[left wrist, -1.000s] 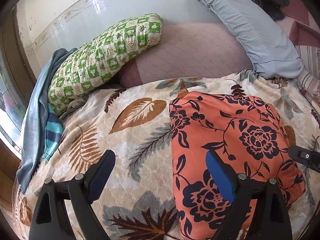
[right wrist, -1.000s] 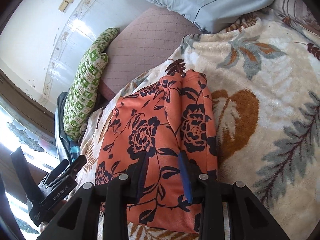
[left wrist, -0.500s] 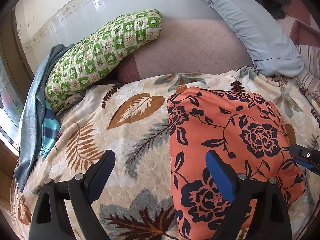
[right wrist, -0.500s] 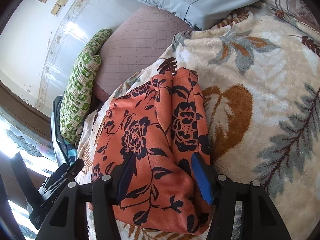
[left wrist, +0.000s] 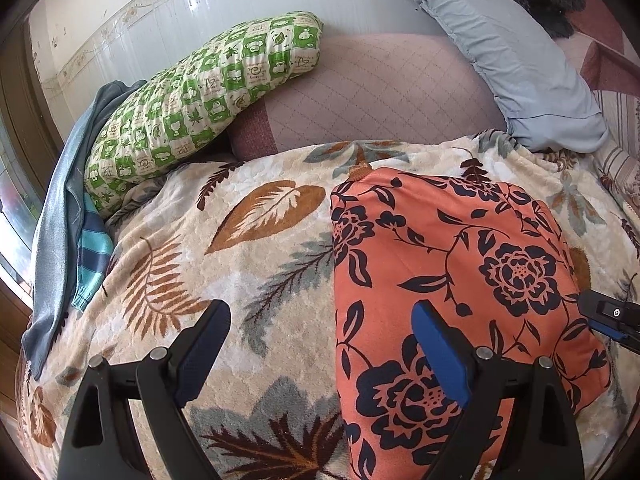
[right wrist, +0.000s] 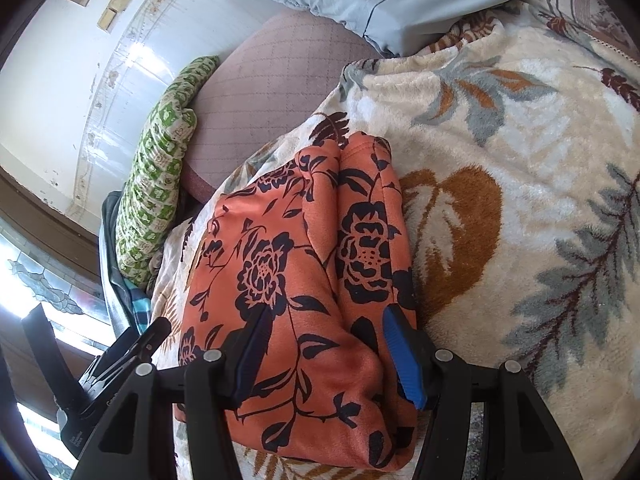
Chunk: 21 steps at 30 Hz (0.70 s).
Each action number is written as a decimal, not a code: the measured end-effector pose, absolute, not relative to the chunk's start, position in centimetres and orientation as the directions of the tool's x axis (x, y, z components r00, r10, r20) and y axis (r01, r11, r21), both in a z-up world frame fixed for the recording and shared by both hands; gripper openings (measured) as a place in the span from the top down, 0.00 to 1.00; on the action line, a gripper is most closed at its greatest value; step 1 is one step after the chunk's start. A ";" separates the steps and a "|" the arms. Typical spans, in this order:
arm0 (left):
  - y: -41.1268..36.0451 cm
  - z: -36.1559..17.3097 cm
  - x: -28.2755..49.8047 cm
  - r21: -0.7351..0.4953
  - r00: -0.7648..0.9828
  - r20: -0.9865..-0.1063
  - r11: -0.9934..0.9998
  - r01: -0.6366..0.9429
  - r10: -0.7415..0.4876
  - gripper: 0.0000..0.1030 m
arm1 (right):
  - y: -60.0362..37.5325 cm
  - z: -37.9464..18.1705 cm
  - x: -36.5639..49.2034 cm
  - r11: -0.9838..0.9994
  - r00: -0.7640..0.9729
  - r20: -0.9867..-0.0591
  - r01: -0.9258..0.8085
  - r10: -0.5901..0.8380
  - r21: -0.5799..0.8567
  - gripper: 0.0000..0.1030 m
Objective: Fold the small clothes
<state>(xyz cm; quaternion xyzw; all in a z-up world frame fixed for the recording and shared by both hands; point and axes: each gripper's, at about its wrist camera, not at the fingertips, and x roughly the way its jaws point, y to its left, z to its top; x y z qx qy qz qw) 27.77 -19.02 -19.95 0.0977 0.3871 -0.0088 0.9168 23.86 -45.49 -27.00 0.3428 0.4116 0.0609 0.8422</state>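
On the left tool [right wrist: 116, 364] — white lettering, too small to read.

Leaf-print blanket [left wrist: 248, 240], green checked pillow [left wrist: 200, 92], grey-blue pillow [left wrist: 512, 48], striped garment [left wrist: 94, 248].

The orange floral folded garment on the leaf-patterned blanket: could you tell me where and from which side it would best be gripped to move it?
Probably the thick near corner of the orange floral folded garment, approached from the near edge, where the right hand-held gripper is. The layers bulge into a rounded roll there, so one pinch should catch them all. The far end lies flatter against the leaf-patterned blanket.
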 end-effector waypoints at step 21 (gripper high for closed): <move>-18.9 -20.6 28.2 0.144 0.680 -0.732 0.986 0.090 0.045 0.11 | -45.4 -27.0 24.0 0.762 0.654 -0.655 0.180 0.380 0.622 0.40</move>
